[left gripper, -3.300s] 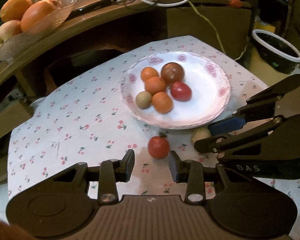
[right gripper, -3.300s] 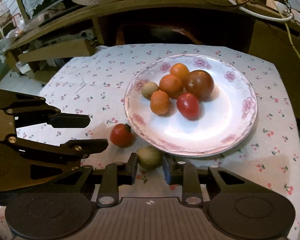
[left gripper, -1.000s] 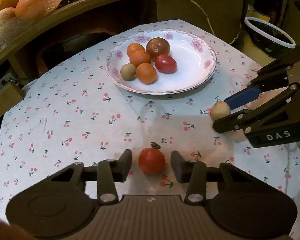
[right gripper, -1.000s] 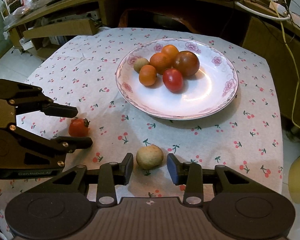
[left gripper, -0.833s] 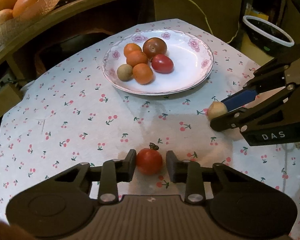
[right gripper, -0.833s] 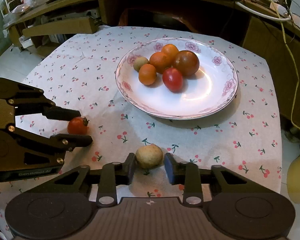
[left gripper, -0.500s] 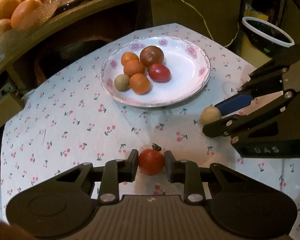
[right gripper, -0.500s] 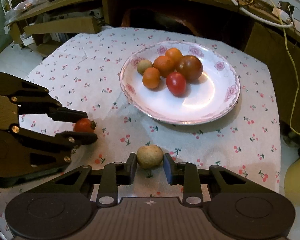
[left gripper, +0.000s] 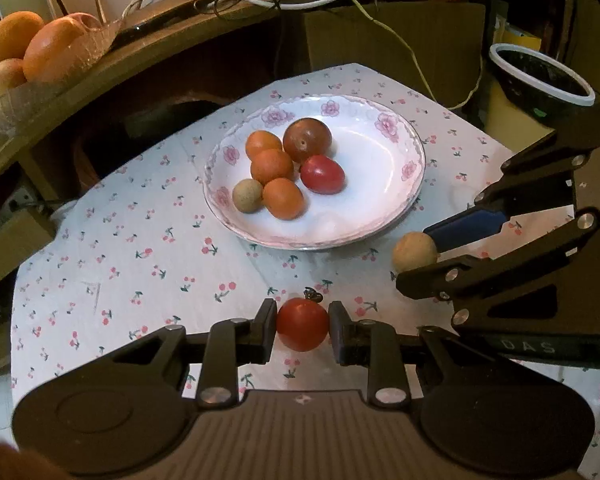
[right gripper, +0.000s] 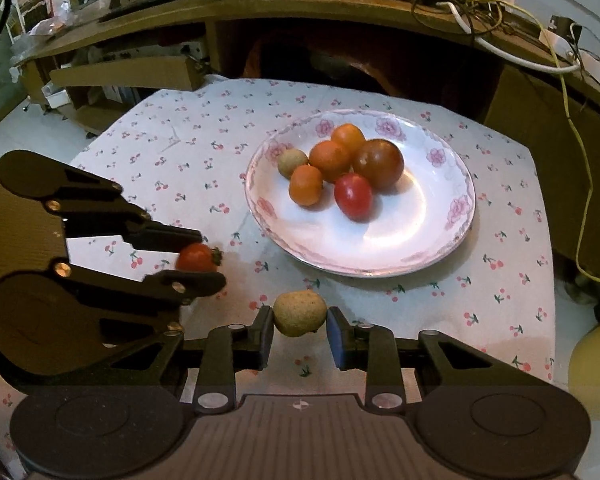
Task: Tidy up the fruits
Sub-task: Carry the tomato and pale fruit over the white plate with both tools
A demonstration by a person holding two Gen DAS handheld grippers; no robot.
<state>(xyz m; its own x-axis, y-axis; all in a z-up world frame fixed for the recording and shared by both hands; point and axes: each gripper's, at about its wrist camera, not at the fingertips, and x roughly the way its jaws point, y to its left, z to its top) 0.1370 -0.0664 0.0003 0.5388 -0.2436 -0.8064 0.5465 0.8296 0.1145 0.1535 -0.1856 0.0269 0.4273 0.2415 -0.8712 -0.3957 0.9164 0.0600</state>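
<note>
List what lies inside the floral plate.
The plate holds three orange fruits, a brown tomato, a red tomato and a small tan fruit. Anything beneath them is hidden.

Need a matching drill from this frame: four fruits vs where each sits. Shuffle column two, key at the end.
Column 1
1. red tomato with stem
2. tan round fruit
3. dark brown-red fruit
4. big oranges

Column 2
A. on the flowered plate
B. in the right claw
C. in the dish on the wooden shelf
D. in the left claw

Pairs: 1-D, 2-B, 3-A, 4-C
</note>
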